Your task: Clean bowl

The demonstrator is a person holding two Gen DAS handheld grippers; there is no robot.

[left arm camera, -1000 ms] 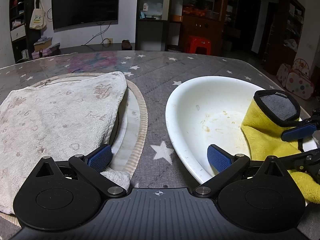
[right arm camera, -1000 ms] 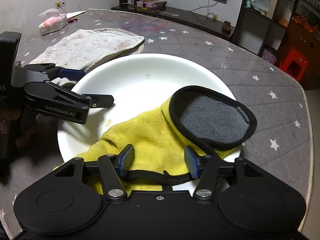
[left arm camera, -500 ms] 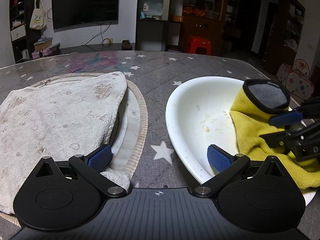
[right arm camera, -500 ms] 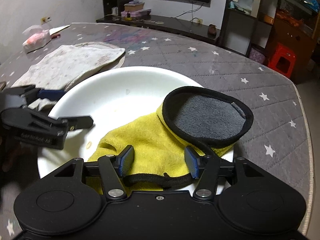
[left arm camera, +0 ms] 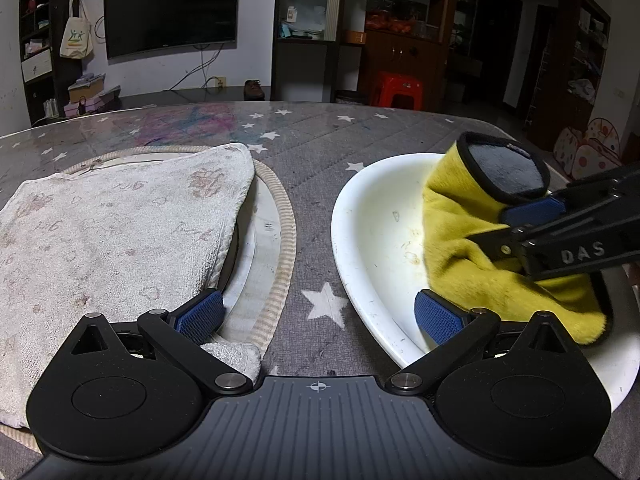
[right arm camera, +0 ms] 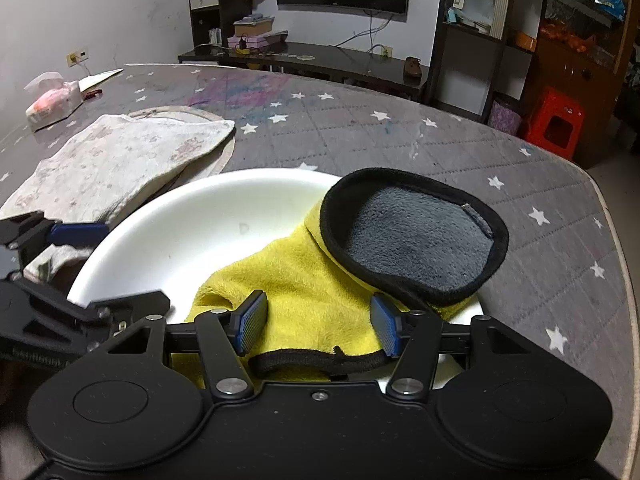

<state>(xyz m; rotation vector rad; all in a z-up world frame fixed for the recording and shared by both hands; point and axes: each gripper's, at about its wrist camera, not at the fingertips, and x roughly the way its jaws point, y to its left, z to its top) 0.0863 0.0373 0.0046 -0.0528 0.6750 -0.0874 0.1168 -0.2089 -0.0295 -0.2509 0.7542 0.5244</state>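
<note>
A white bowl [left arm camera: 376, 232] with brownish food specks stands on the star-patterned table. My right gripper [right arm camera: 319, 324] is shut on a yellow cloth [right arm camera: 312, 280] with a grey, black-edged flap, and the cloth lies bunched inside the bowl [right arm camera: 192, 232]. In the left wrist view the right gripper [left arm camera: 516, 228] comes in from the right over the cloth [left arm camera: 460, 216]. My left gripper [left arm camera: 316, 318] stands open at the bowl's near-left rim. Its right pad is just inside the bowl and its left pad rests by the towel. The right wrist view shows the left gripper [right arm camera: 136, 266] at lower left.
A stained white towel [left arm camera: 120, 232] lies over a round woven-edged mat [left arm camera: 280, 240] left of the bowl. A tissue pack [right arm camera: 54, 102] sits at the table's far left. The table's edge [right arm camera: 624, 280] runs close on the right.
My right gripper has dragged the yellow cloth leftward across the bowl, covering more of the soiled bottom. The left gripper, the bowl and the towel have stayed put.
</note>
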